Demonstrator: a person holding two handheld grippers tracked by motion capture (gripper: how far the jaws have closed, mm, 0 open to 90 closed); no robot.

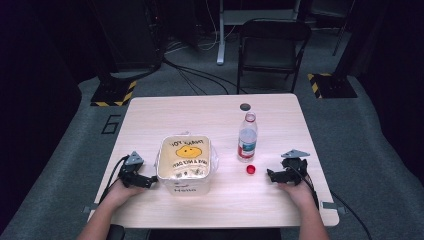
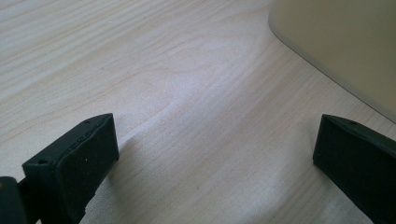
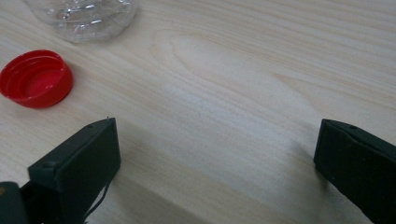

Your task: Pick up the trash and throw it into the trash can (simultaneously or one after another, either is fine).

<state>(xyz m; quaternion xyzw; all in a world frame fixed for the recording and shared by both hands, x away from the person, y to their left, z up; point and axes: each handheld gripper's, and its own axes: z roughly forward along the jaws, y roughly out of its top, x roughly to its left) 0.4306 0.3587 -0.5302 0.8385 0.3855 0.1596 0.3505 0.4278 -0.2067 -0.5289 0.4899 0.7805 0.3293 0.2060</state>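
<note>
- Two black two-jaw grippers, one in each hand: left gripper (image 1: 148,181) low on the pale wooden table (image 1: 210,107), right gripper (image 1: 270,174) low on the other side.
- Left gripper: jaws wide apart, nothing between them, only bare wood. Just beside the cream square tub.
- Right gripper: jaws wide apart too, nothing held. Near the small red round plastic cap (image 1: 251,169), not touching it.
- One cream square tub (image 1: 183,165) with a yellow smiley picture on top, sitting toward the left of the table. Letters on top upside down and too fuzzy to read. Cut off in the left gripper view, just one rounded corner (image 2: 336,46) showing.
- One clear plastic bottle (image 1: 247,137) with a red and white label, standing upright, open at the top, right of the tub. Cut off in the right gripper view, just its clear bottom (image 3: 84,18) showing.
- One red cap lying on the wood just in front of the bottle, open side up (image 3: 36,78).
- One dark folding chair (image 1: 272,47) behind the table, hard to make out in the dim room.
</note>
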